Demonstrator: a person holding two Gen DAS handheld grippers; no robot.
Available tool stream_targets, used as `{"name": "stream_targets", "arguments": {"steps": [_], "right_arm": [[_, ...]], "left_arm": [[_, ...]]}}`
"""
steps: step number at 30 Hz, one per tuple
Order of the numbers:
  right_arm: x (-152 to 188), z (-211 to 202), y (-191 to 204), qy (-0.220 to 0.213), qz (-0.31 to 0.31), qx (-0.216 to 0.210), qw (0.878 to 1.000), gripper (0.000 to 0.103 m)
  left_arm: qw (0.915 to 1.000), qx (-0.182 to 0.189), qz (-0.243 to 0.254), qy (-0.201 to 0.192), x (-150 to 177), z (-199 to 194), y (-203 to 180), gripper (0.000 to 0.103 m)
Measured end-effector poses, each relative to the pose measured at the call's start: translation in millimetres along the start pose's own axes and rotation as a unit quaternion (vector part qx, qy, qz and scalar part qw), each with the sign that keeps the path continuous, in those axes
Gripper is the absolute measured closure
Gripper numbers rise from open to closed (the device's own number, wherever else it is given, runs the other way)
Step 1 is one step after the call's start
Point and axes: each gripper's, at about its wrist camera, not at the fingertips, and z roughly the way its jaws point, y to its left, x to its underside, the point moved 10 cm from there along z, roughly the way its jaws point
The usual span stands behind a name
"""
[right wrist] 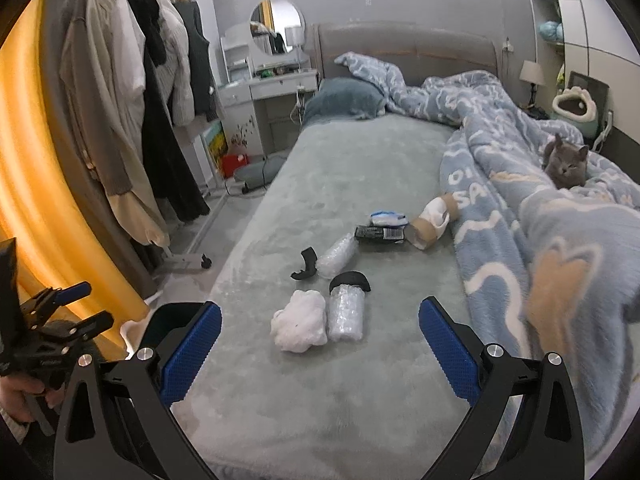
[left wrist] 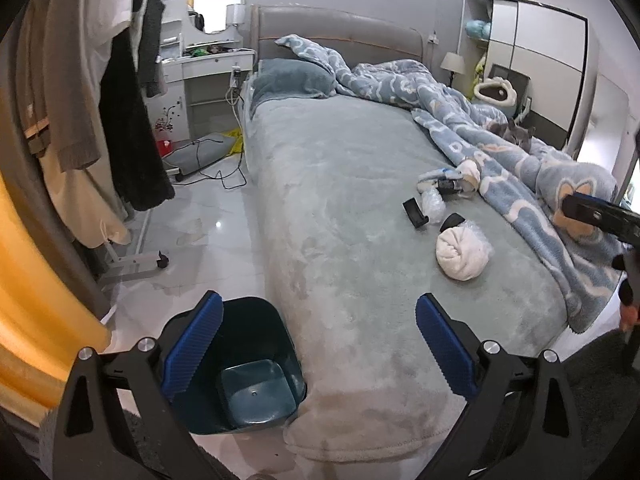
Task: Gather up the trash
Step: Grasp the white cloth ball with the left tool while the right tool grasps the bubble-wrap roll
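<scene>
A grey bed [right wrist: 340, 168] fills the middle of the room, its padded headboard [right wrist: 404, 46] at 12 o'clock. A blue patterned blanket [right wrist: 500, 168] lies bunched along the 3 o'clock side, and a grey cat [right wrist: 564, 162] rests on it. A blue-grey pillow [right wrist: 344, 100] lies below the headboard. At 9 o'clock coats hang on a clothes rack [right wrist: 132, 92]. A white dressing table [right wrist: 276, 80] with a round mirror [right wrist: 277, 26] stands at 11 o'clock, and a lamp [right wrist: 532, 74] at 2 o'clock.
</scene>
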Motion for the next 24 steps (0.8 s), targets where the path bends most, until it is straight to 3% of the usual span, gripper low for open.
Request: {"name": "stream_targets", "arguments": {"steps": [5,10,12,18,21,24], "right_arm": [[-7,28,-9,0.018,0.008,-0.019,1.000,0.005],[-9,57,-26,0.047,0.023,-0.022,0.998,0.014],[-6,67,-29,0.060,0.025,-0.024,0.998,0.023],[11,97,-41,0.100,0.037,-0.032,0.994,0.031],[19,102,-45,0.109,0.047,-0.040,0.992,0.034],[26,108,-50,0.119,0.060,-0.053,0.990,0.036]], "left_arm": [[0.9997,0.020,0.015,0.008,-4,16,-11,0.006],[0.9975,0.054,0.043,0.015,-8,33,-32,0.006],[0.9961,0.070,0.052,0.013,-11,39,-40,0.006],[0.9883,0.125,0.087,0.009,-21,63,-70,0.007],[0.9831,0.149,0.104,0.020,-21,80,-85,0.015],[0.9750,0.194,0.101,0.042,-15,94,-100,0.015]]}}
